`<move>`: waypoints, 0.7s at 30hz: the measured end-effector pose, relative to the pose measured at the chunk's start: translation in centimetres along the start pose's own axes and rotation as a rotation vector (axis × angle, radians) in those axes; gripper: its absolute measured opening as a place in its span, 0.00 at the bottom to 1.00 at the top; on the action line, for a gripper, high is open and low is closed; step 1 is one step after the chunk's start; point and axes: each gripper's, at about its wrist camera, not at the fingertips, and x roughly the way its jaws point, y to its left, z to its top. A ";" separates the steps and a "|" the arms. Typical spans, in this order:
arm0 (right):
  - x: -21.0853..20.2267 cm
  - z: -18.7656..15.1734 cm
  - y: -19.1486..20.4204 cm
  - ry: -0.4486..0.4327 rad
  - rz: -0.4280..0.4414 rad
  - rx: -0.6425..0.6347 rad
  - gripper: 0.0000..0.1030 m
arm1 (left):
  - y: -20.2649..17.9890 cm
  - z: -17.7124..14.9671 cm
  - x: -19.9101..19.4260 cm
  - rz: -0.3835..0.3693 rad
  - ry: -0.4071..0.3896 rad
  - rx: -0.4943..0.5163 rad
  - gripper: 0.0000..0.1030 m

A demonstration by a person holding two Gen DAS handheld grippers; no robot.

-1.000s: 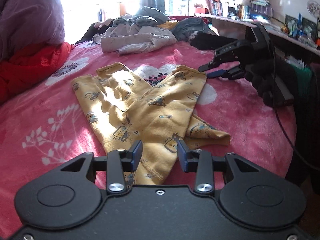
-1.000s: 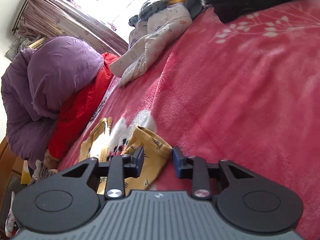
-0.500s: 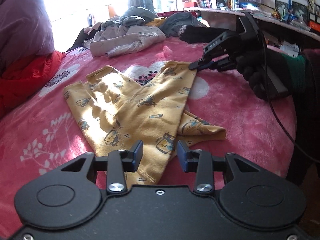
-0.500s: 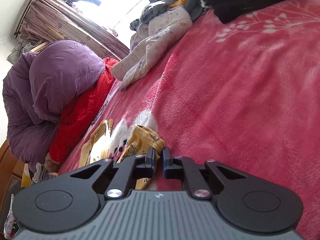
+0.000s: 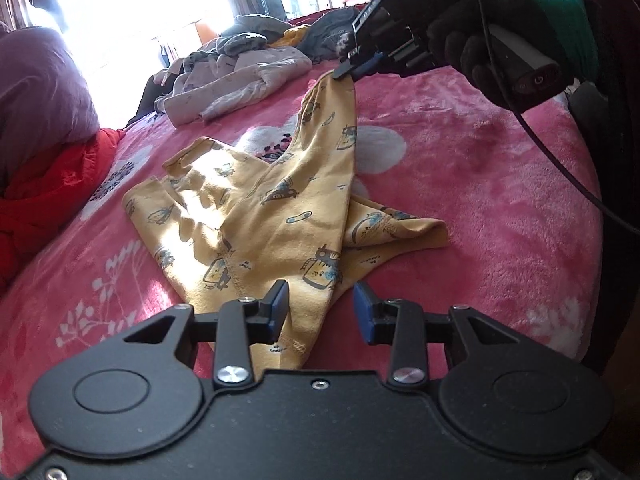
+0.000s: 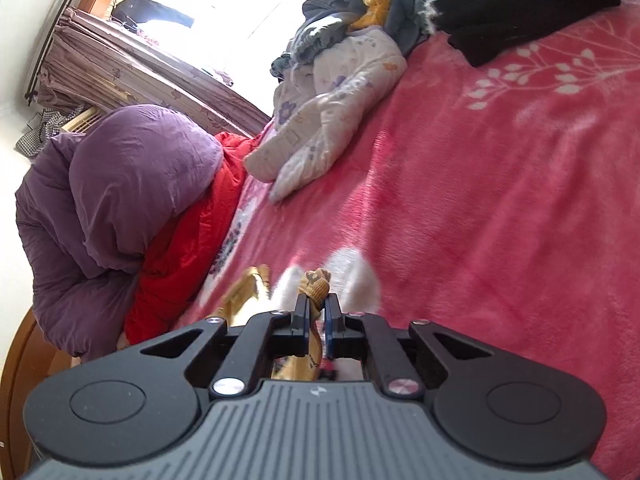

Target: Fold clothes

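Now the right tool (image 5: 347, 72) pinches the soft yellow printed pants' (image 5: 276, 216) cuff at upper center, lifted off the fuzzy pink blanket (image 5: 480, 168), while the left tool (image 5: 320, 306) stands spread at the waistband, lower center.

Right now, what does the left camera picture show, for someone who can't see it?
The right gripper pinches one leg of yellow printed pants and lifts it off a pink blanket. The left gripper is open over the pants' near end, with a clothes pile behind.

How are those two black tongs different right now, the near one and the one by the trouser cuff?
The right tongs are shut on a cuff of the yellow cartoon-print trousers, lifting it off the pink fleece blanket. The left tongs stand open, hovering over the trousers' near end and pinching nothing. The right tongs have just closed. Both are black with blue pads.
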 end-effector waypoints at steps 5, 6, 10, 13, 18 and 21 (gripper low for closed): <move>1.0 0.4 3.0 0.004 -0.013 -0.014 0.09 | 0.2 -0.5 -0.1 0.011 0.011 -0.003 0.19; 1.3 0.4 3.6 0.001 -0.015 -0.012 0.09 | 0.1 -0.6 -0.3 0.007 0.007 -0.002 0.19; 2.3 0.6 5.8 -0.007 -0.018 -0.018 0.09 | 0.2 -0.9 -1.0 0.004 -0.012 -0.014 0.19; 3.2 0.7 7.4 -0.003 -0.019 -0.034 0.09 | 0.5 -1.2 -0.9 0.020 -0.006 -0.021 0.19; 4.5 0.4 10.3 0.006 -0.017 -0.075 0.09 | 1.8 -1.2 -0.9 -0.016 0.002 -0.110 0.08; 5.5 0.4 11.9 0.010 -0.022 -0.103 0.09 | 2.9 -1.2 -0.9 -0.063 -0.003 -0.202 0.04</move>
